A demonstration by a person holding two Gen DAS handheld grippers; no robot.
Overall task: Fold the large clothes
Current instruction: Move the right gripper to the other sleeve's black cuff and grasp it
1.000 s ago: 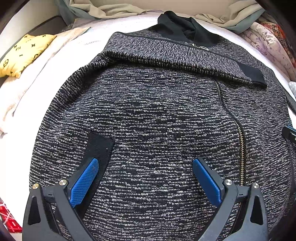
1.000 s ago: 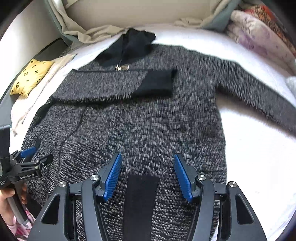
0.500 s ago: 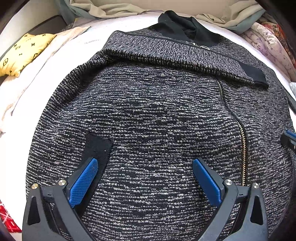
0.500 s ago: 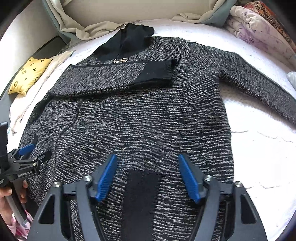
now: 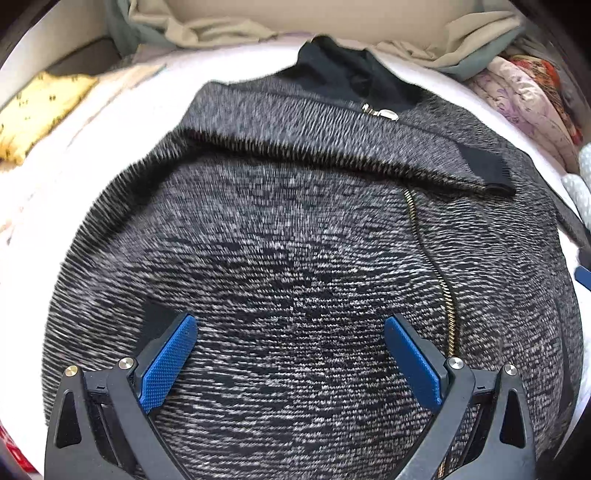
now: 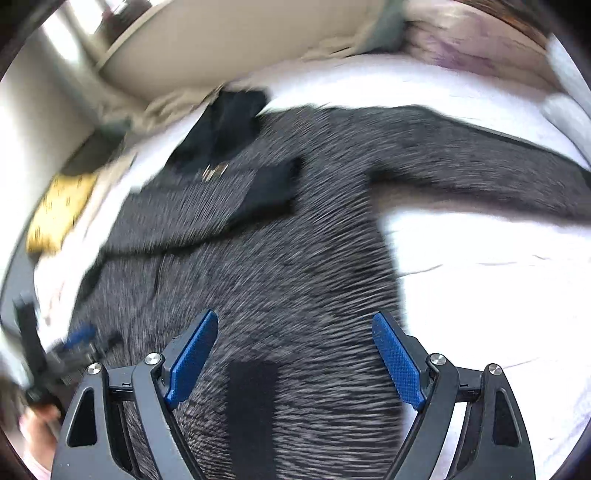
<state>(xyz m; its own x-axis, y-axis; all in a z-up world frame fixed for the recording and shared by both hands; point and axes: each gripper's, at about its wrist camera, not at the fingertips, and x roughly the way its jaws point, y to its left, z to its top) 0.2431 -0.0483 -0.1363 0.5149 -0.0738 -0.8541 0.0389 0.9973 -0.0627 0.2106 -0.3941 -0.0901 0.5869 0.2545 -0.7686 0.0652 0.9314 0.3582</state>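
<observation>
A big gray and black knit jacket lies flat on a white bed sheet and fills most of the left wrist picture. Its black collar is at the top middle. One sleeve is folded across the chest, and its black cuff ends at the upper right. A gold zipper runs down the right side of the frame. The left gripper is at the bottom of the picture, right over the jacket, with its two blue fingers spread wide apart and nothing between them. In the right wrist picture things are blurry. The right gripper is at the bottom, also spread wide with nothing in it, over the lower part of the jacket near a black pocket strip. The other sleeve stretches out flat to the upper right of that frame. A yellow pillow sits at the left edge. Crumpled beige cloth lies along the top, and a flowered blanket is bunched at the upper right.
</observation>
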